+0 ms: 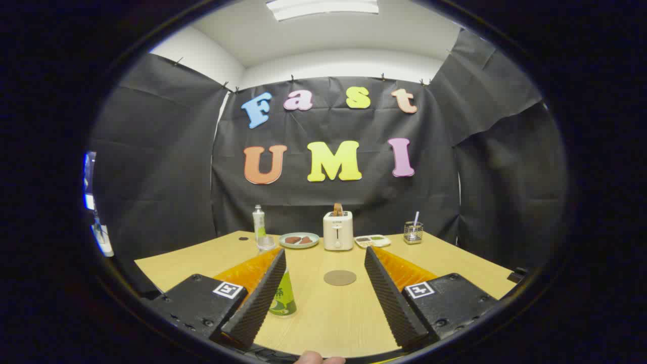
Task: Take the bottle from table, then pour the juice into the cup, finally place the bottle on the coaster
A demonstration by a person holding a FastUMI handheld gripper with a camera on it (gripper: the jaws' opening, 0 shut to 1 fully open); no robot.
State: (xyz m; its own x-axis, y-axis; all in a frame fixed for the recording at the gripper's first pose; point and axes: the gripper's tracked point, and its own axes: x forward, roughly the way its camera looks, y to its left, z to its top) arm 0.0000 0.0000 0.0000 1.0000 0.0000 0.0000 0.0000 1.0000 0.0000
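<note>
My gripper [325,253] is open above the near part of the wooden table [455,263], with nothing between its fingers. A round brown coaster [339,277] lies on the table between and just beyond the fingertips. A green container with a printed picture [283,301] stands right beside the left finger, which hides its top. Farther back on the left, a slim clear bottle [259,222] with green liquid stands upright. A clear cup [265,243] sits just in front of that bottle.
At the back of the table are a plate [299,239] with brown food, a white toaster [337,231] with bread in it, a small tray [372,241] and a wire holder [413,232]. A person's fingertip [318,359] shows near the table's front edge.
</note>
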